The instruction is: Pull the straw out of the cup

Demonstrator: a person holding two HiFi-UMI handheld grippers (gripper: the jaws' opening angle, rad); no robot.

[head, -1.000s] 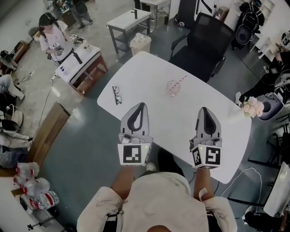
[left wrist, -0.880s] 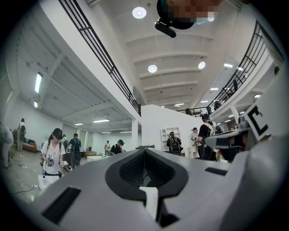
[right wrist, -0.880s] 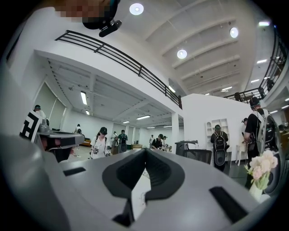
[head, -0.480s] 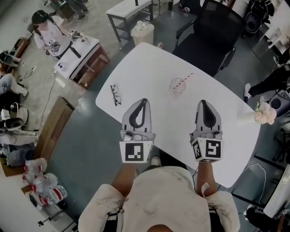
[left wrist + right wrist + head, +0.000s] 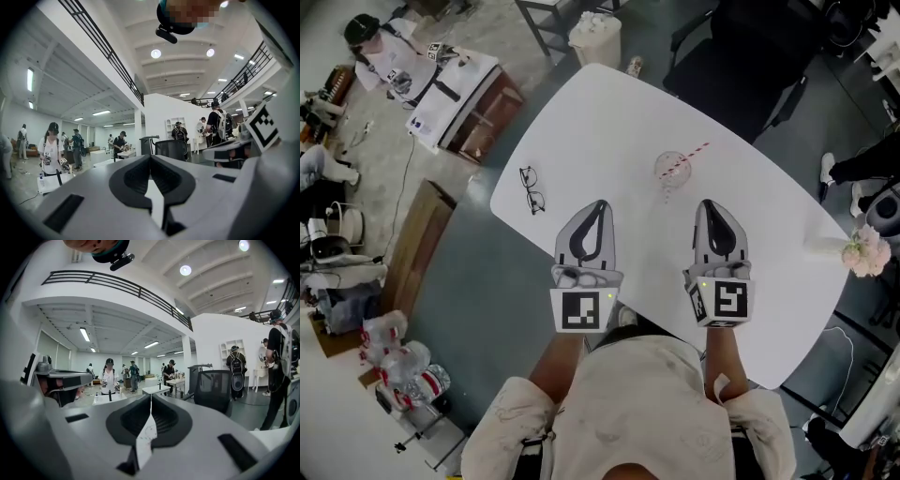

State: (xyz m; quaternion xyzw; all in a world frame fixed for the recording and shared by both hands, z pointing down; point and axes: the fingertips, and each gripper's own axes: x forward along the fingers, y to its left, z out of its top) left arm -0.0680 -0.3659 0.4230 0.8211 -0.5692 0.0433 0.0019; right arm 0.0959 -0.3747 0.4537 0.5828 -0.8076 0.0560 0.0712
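Note:
A clear cup (image 5: 671, 170) stands near the middle of the white table (image 5: 609, 122), seen in the head view. A red-and-white striped straw (image 5: 696, 153) sticks out of it, leaning up and to the right. My left gripper (image 5: 598, 203) is over the table's near part, left of and nearer than the cup, shut and empty. My right gripper (image 5: 708, 202) is just nearer than the cup and a little to its right, also shut with nothing in it. In the left gripper view (image 5: 150, 157) and the right gripper view (image 5: 151, 398) the jaws meet at the tip; neither shows the cup.
A pair of glasses (image 5: 531, 189) lies near the table's left edge. A small bunch of pale flowers (image 5: 867, 255) stands at its right end. A black office chair (image 5: 750, 47) is behind the table. People and workbenches fill the room beyond.
Both grippers have moved forward over the table, closer to the cup, and stayed shut. The cup and straw have not moved on the table.

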